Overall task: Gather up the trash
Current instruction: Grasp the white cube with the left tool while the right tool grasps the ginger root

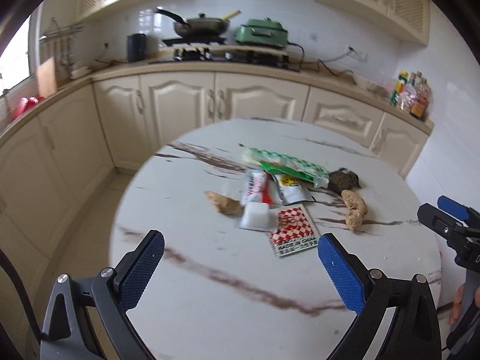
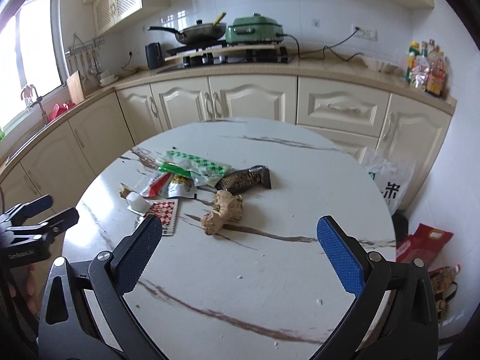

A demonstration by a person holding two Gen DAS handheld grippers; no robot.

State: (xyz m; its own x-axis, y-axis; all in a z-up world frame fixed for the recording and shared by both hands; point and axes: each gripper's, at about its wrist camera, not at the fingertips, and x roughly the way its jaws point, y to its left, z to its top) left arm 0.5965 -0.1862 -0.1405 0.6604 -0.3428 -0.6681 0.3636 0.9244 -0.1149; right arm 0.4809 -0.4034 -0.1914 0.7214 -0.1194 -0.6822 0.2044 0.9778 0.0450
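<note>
Both grippers, left [image 1: 240, 267] & right [image 2: 240, 255], hover spread wide & empty over the near side of the table [image 2: 270, 285], prob. lining up on the trash: wrappers [image 1: 282, 174] piled mid-table w/ ginger [image 2: 223, 211] just right, untouched.

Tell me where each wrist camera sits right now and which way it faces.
Left wrist: on the left gripper, above the round marble-pattern table's near edge, facing the cream kitchen cabinets; its open blue fingers and the right gripper at the right edge show.
Right wrist: on the right gripper, further right, same heading; its blue fingers and the left gripper at left show.
Shared: red-and-white checked packet, knobbly ginger root, green striped wrapper.
</note>
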